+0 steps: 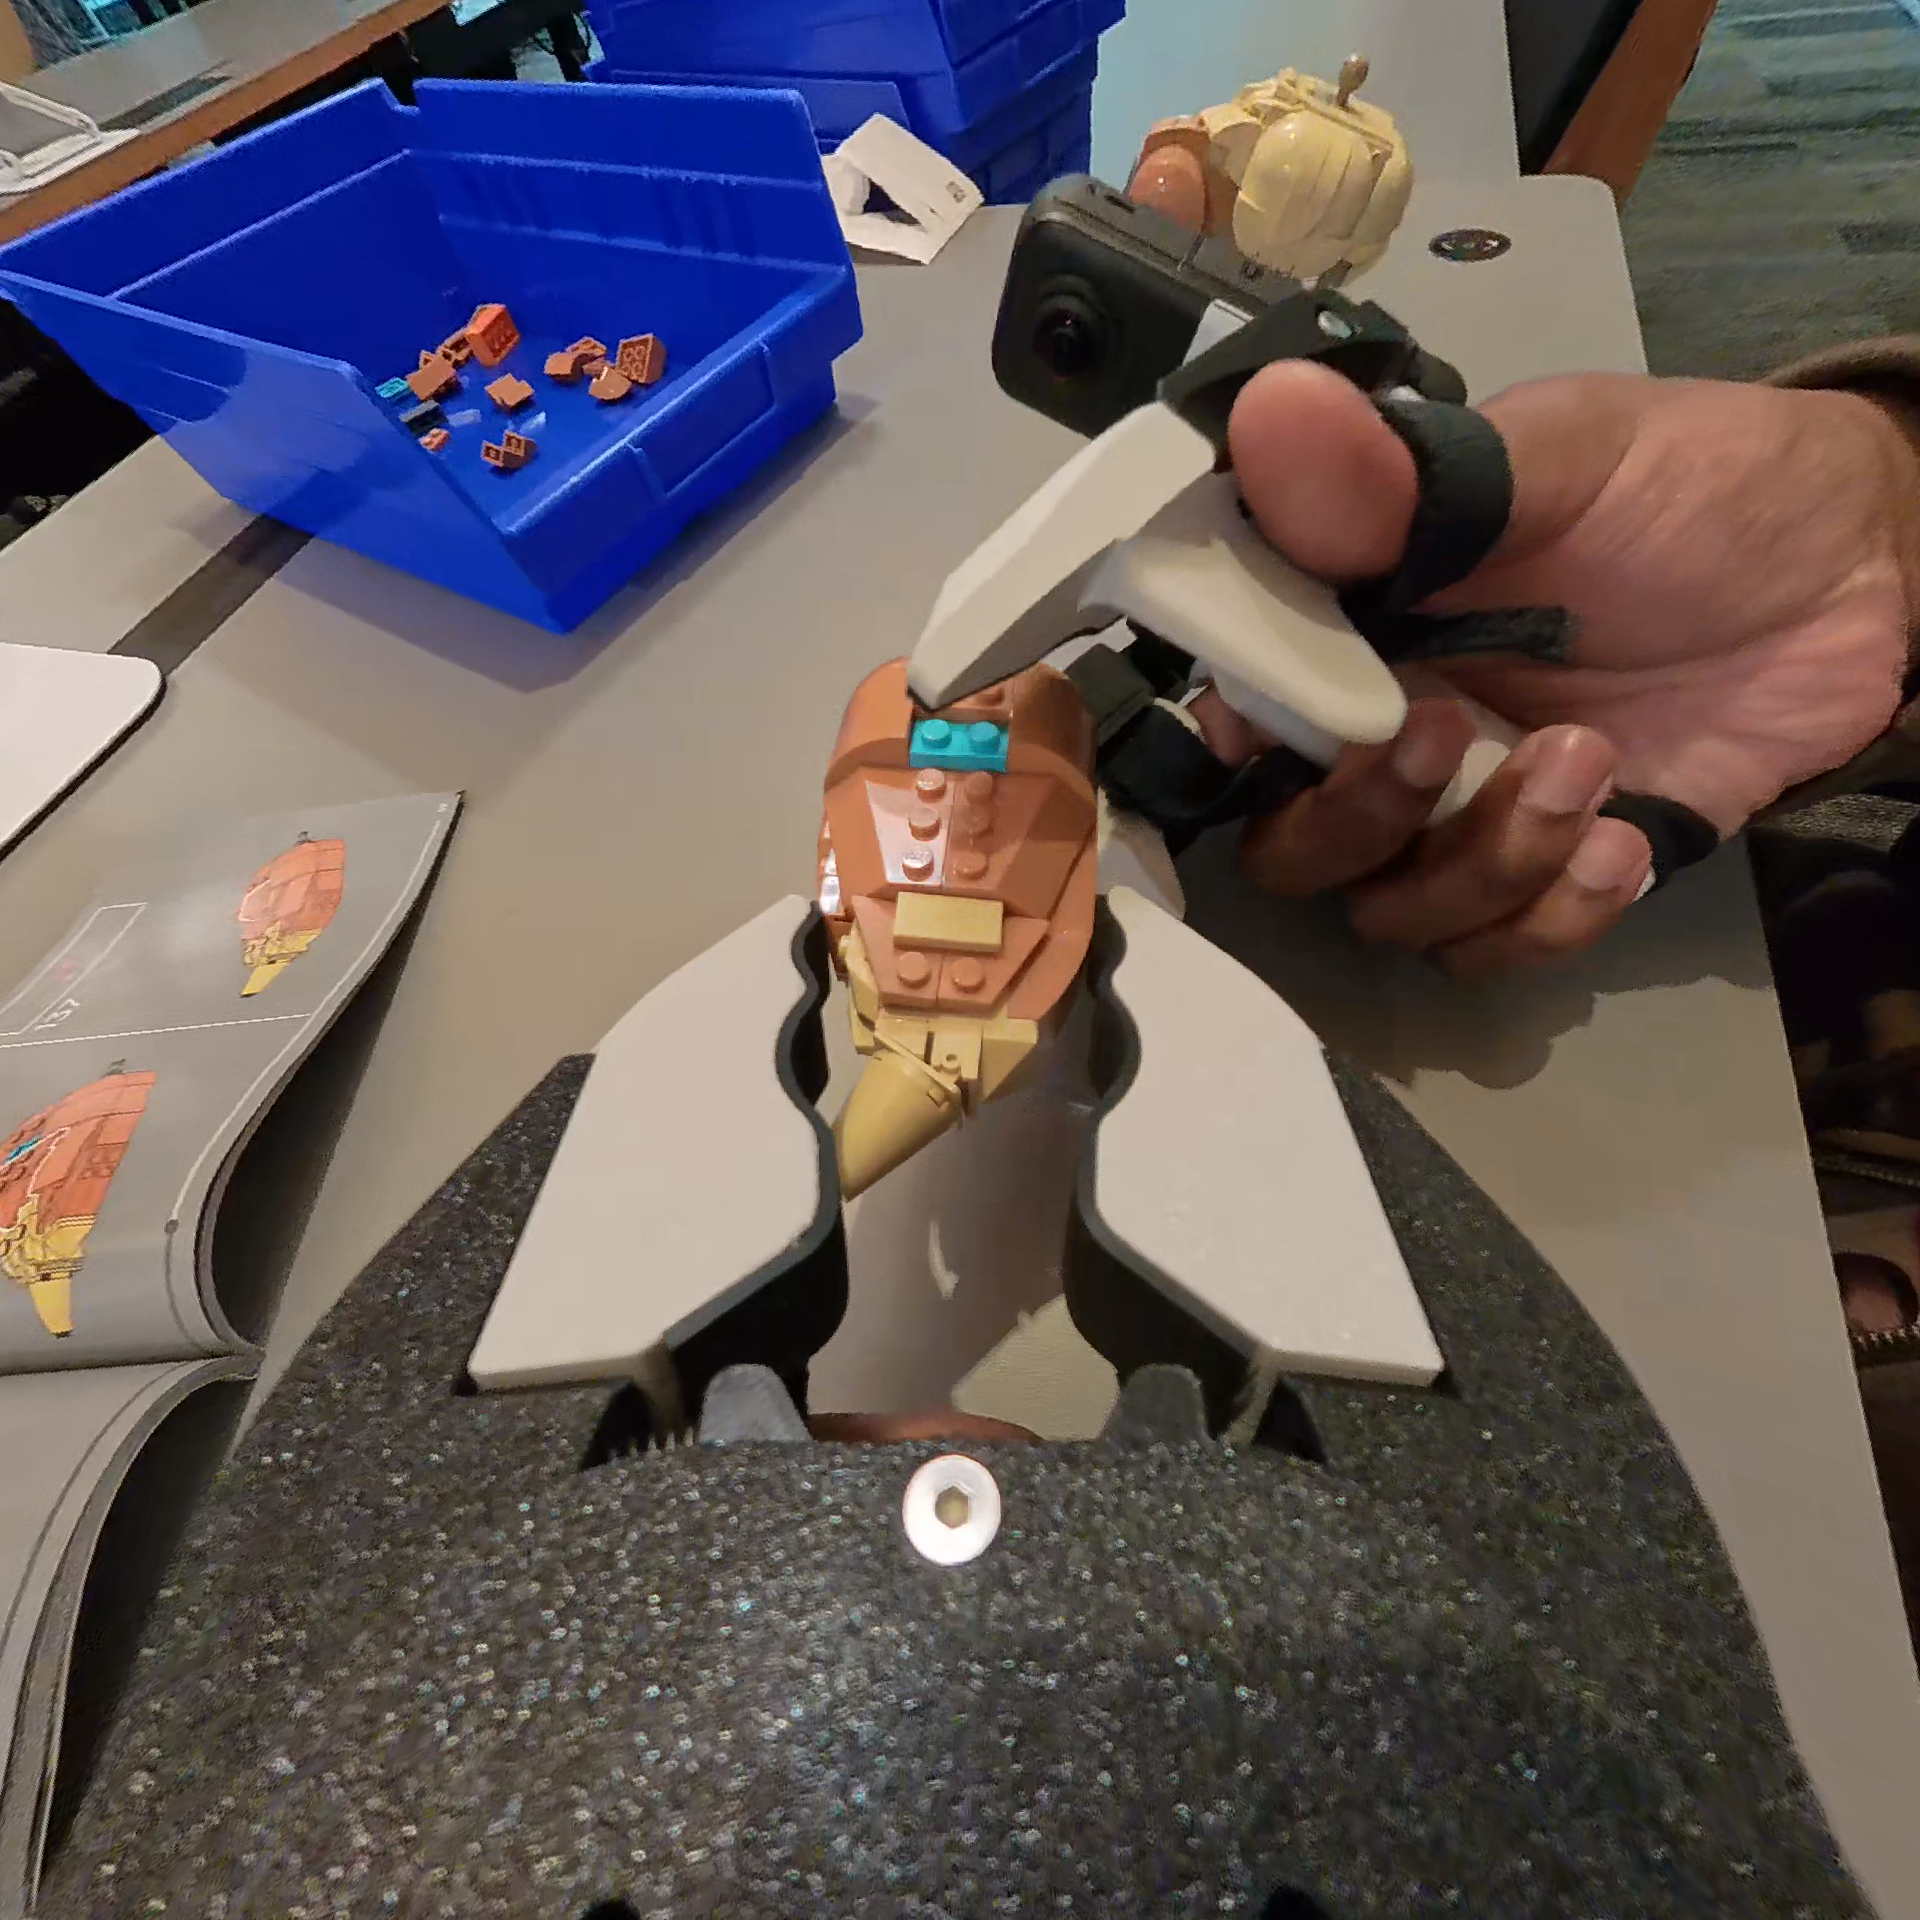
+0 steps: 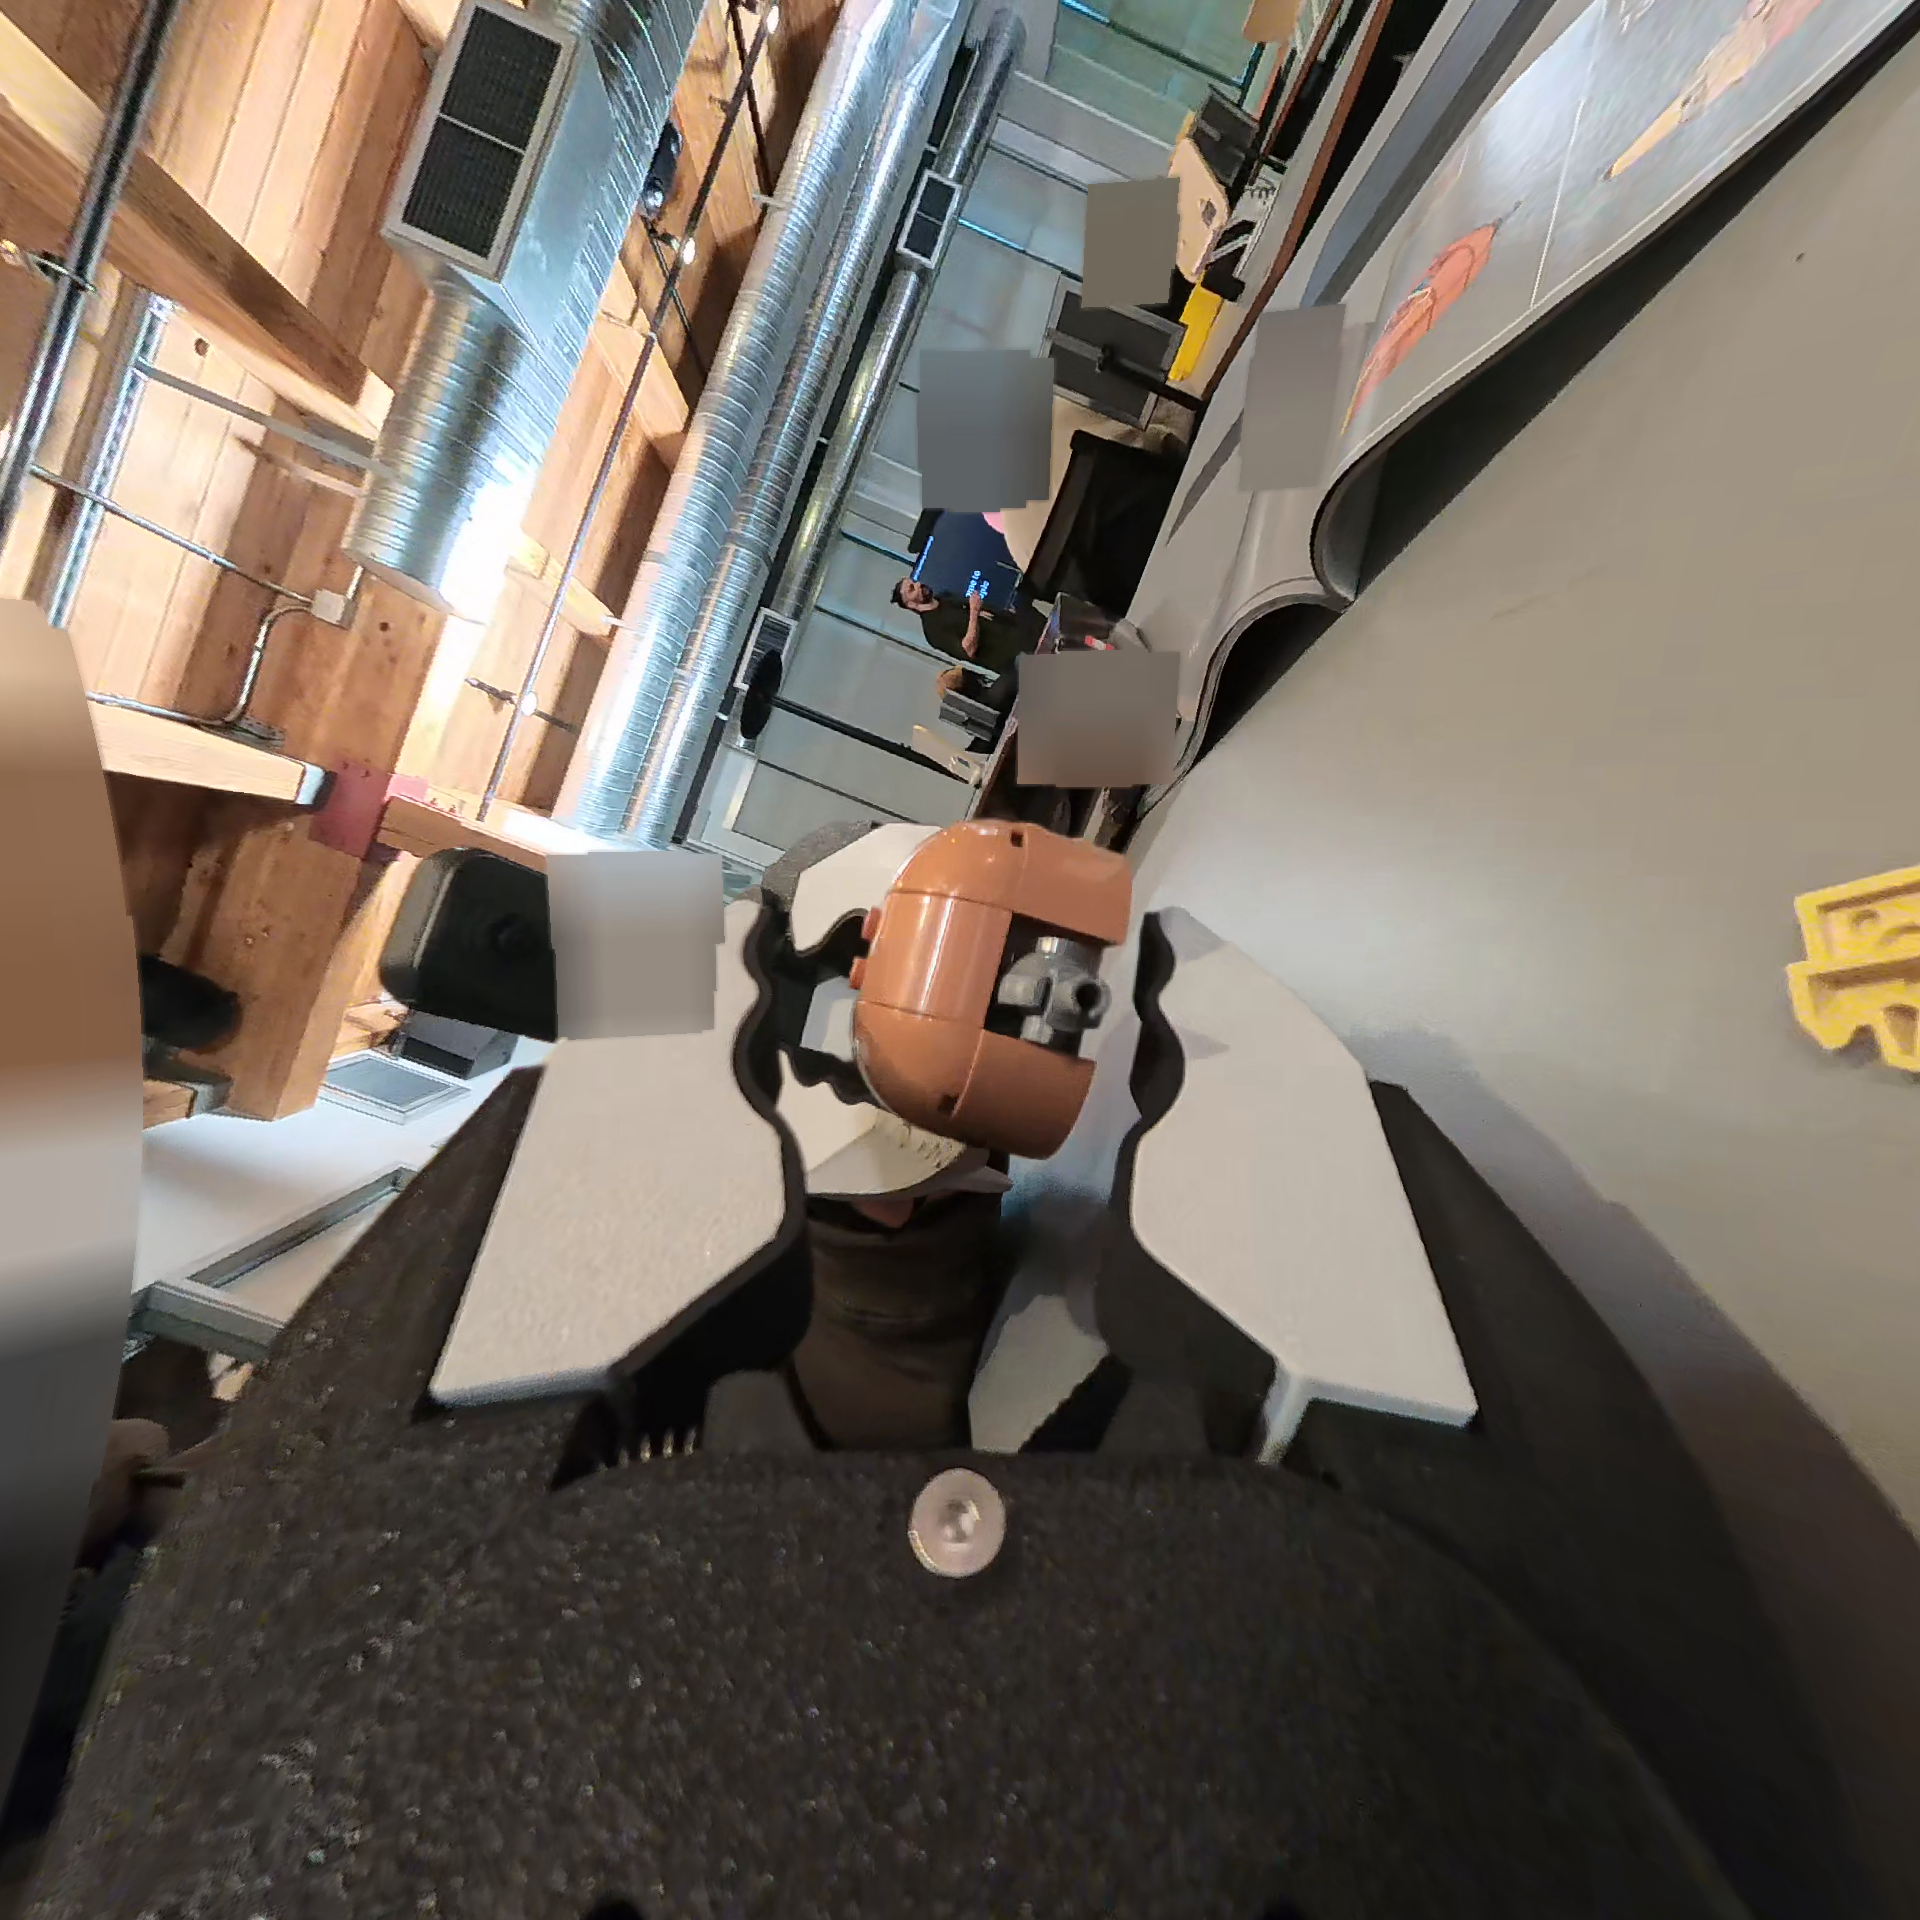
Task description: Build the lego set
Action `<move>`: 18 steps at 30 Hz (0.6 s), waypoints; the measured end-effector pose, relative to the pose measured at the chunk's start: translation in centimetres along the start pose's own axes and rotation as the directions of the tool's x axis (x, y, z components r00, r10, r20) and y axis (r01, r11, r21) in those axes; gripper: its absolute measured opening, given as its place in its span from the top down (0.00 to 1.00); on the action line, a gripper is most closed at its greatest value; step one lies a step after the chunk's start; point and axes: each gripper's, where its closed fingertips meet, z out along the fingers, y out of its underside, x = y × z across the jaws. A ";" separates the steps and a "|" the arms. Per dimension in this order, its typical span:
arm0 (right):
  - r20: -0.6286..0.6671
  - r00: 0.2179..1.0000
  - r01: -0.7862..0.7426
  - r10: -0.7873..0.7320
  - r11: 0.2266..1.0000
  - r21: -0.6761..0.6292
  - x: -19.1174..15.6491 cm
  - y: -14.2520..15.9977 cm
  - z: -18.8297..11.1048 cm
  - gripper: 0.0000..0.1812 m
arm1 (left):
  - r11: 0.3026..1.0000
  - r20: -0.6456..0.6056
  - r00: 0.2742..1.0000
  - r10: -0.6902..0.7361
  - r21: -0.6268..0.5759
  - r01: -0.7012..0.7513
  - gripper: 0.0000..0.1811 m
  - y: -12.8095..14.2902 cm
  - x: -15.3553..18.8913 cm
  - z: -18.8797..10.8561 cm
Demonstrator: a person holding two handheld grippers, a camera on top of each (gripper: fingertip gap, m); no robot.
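Left gripper (image 1: 961, 997) pinches the orange-brown lego model (image 1: 961, 862) between its two grey fingers, held up over the grey table (image 1: 644, 665); the model's tan pointed end (image 1: 899, 1127) faces the camera and a small teal brick (image 1: 958, 744) sits on its far top. Right gripper (image 1: 940, 681) comes in from the right, strapped to a person's hand (image 1: 1621, 634), with one grey fingertip (image 1: 961, 644) touching the model's far end just past the teal brick. In the right wrist view the right gripper (image 2: 951, 1023) has its fingers spread, model (image 2: 982, 987) sitting in the gap, a grey connector piece (image 2: 1055, 982) poking out of its side (cannot tell if either finger actually presses the model here). Blue bin (image 1: 447, 343) sits far left on the table with loose orange-brown pieces (image 1: 520, 379) inside. Open instruction booklet (image 1: 156, 1039) lies on the left near side, curled pages showing pictures of the model. A finished cream and tan pumpkin-like model (image 1: 1314, 171) stands at the far right behind the right gripper's camera. White folded paper (image 1: 899, 192) lies by more blue bins (image 1: 904, 73) at the far edge. A yellow piece (image 2: 1860, 971) rests on the table in the right wrist view.
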 end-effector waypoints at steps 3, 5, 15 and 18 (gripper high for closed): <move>0.011 1.000 -0.029 0.029 1.000 0.002 0.2 0.3 0.0 0.69 | 1.000 -0.007 1.000 0.005 0.001 -0.005 0.73 0.0 0.2 0.0; 0.027 0.999 -0.045 0.045 0.999 0.014 0.2 0.3 -0.1 0.76 | 1.000 -0.011 1.000 0.009 -0.002 -0.009 0.73 -0.1 0.3 0.1; 0.013 0.999 -0.032 0.031 0.999 0.036 0.3 0.0 -0.3 0.76 | 0.999 0.000 0.999 0.041 -0.010 -0.041 0.73 -0.1 0.6 0.4; 0.013 0.999 -0.031 0.031 0.999 0.041 0.3 0.1 -0.4 0.76 | 0.999 0.002 0.999 0.044 -0.010 -0.044 0.73 -0.1 0.7 0.5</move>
